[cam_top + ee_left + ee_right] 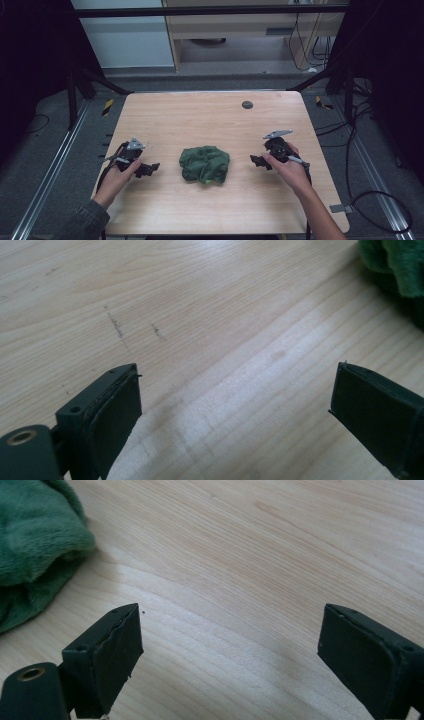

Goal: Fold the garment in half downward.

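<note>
A crumpled green cloth (205, 164) lies in a heap near the middle of the wooden table (210, 115). My left gripper (150, 169) hovers just left of it, jaws pointing toward the heap and standing open with bare wood between them (235, 405). A corner of the green cloth (395, 265) shows at the top right of the left gripper view. My right gripper (257, 161) sits just right of the heap, also open over bare wood (230, 650). The green cloth (35, 545) fills the upper left of the right gripper view.
A small dark round disc (247, 104) is set in the tabletop near its far edge. A grey tag (339, 208) sticks out at the table's front right corner. Black frame posts and cables stand around the table.
</note>
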Demonstrator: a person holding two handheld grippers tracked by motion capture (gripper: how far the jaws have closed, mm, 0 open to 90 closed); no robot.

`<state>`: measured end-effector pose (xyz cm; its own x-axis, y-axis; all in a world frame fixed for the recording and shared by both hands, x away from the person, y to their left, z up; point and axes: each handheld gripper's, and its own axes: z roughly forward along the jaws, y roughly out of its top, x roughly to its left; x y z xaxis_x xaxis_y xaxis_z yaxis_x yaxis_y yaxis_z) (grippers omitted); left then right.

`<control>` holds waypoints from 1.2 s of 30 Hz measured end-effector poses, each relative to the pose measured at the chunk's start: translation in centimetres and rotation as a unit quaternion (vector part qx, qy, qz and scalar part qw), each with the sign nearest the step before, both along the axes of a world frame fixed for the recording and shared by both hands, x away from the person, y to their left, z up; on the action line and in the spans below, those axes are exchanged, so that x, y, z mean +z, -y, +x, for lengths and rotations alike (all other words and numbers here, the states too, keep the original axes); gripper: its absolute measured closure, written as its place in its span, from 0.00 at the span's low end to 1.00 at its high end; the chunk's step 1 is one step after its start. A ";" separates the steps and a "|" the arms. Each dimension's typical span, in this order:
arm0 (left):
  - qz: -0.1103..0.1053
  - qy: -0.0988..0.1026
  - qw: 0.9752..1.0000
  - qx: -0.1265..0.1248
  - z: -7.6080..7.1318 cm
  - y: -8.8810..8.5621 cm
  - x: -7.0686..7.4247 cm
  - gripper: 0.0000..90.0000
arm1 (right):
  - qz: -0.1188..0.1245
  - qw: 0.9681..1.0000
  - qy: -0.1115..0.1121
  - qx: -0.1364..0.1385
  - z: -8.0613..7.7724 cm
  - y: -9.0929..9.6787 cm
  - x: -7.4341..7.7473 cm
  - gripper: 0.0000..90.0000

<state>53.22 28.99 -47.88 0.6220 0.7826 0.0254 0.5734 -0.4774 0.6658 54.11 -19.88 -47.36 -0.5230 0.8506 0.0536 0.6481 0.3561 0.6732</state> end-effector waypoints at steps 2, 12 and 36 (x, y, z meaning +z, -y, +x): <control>0.001 0.001 1.000 0.002 0.5 0.1 -0.1 0.06 | 0.005 1.000 -0.010 -0.006 0.3 0.3 -0.4 0.11; -0.006 0.008 1.000 0.011 2.0 0.8 -1.5 0.06 | 0.002 0.999 -0.007 -0.047 1.6 1.1 -1.4 0.12; -0.020 0.026 0.998 0.058 2.7 2.1 -2.9 0.00 | -0.011 0.992 0.046 -0.115 2.5 0.2 -3.8 0.01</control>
<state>55.91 26.88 -50.78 0.5252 0.8507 0.0225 0.5879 -0.3819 0.7131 56.62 -20.12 -51.14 -0.3161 0.9487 -0.0045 0.6504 0.2202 0.7270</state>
